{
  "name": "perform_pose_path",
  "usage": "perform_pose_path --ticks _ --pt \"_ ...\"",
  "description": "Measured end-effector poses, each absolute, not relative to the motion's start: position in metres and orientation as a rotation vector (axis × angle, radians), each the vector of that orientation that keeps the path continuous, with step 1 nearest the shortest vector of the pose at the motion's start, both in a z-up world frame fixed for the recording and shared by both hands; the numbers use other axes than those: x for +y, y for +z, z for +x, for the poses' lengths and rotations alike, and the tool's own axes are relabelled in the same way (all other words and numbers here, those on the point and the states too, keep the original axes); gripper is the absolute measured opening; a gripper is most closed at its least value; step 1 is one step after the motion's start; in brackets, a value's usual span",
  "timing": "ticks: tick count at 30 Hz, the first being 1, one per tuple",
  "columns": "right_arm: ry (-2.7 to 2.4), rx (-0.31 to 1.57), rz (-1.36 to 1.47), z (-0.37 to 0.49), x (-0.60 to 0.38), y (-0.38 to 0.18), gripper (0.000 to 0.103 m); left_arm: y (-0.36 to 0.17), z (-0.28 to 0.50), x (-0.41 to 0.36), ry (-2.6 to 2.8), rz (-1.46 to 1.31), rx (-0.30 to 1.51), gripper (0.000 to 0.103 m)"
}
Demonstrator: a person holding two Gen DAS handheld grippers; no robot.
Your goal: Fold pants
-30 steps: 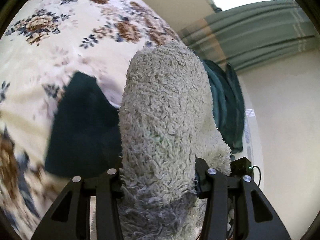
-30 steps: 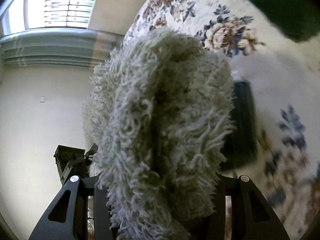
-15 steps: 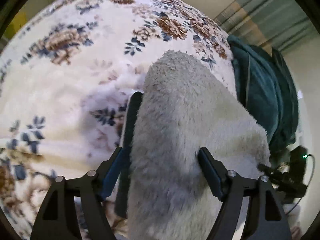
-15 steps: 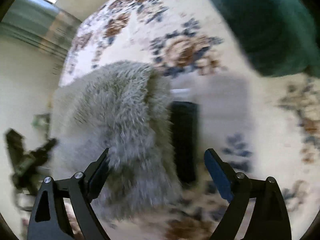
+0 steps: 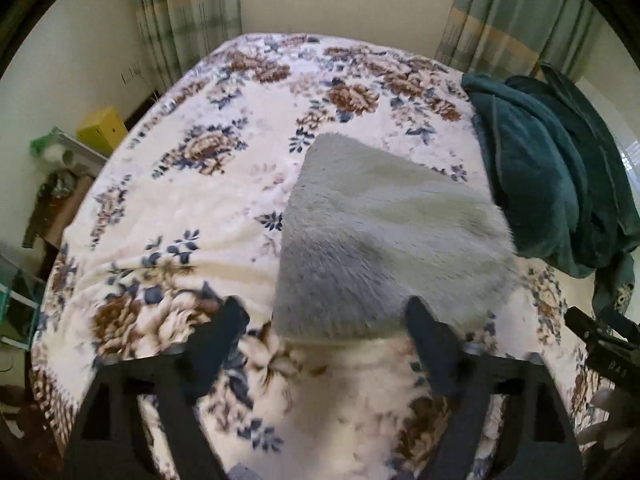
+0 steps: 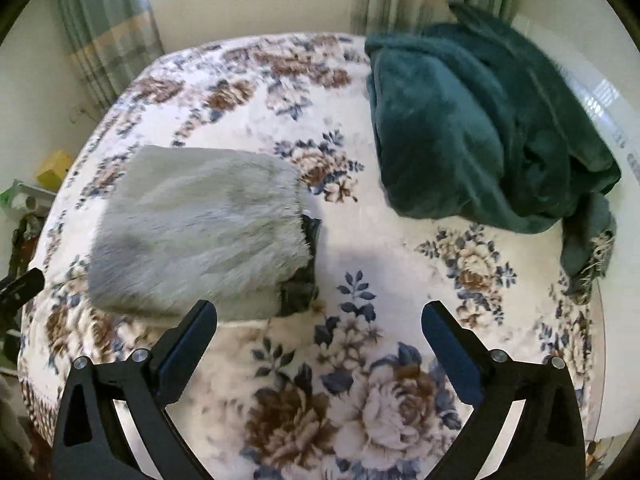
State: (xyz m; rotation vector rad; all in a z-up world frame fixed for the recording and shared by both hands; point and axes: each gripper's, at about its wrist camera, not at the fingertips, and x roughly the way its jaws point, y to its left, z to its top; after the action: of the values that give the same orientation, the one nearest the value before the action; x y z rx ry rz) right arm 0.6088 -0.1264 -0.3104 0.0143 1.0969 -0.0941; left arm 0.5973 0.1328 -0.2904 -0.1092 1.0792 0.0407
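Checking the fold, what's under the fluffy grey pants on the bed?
Under the fluffy grey folded pants lies the floral bedspread. A dark layer pokes out at their right edge; how far it reaches underneath is covered.

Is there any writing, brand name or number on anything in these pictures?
Only one mark shows: pale characters on the black device at the right edge of the left wrist view, too blurred to read.
No text on the folded grey fluffy pants, the dark green plush blanket or the floral bedspread.

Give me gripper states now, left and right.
Left gripper: open, holding nothing, pants lie beyond it.
Right gripper: open, holding nothing.
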Motion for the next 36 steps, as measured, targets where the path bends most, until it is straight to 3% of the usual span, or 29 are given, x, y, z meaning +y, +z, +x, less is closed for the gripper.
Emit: perform_pose_path --ticks 12,25,36 --pt "-0.075 0.916 -0.018 0.432 -0.123 -0.146 0.103 -0.159 0.470 0.093 0.022 -0.048 0.911 0.097" --pt "-0.015 0.753 -0.041 0.258 -0.121 0.013 0.103 -0.055 0.344 0.086 0.039 -0.058 0.771 0.096" --pt "0.009 0.660 -0.010 0.147 -0.111 0.094 0.103 -0.003 0.270 0.091 0.032 -0.051 0.677 0.096"
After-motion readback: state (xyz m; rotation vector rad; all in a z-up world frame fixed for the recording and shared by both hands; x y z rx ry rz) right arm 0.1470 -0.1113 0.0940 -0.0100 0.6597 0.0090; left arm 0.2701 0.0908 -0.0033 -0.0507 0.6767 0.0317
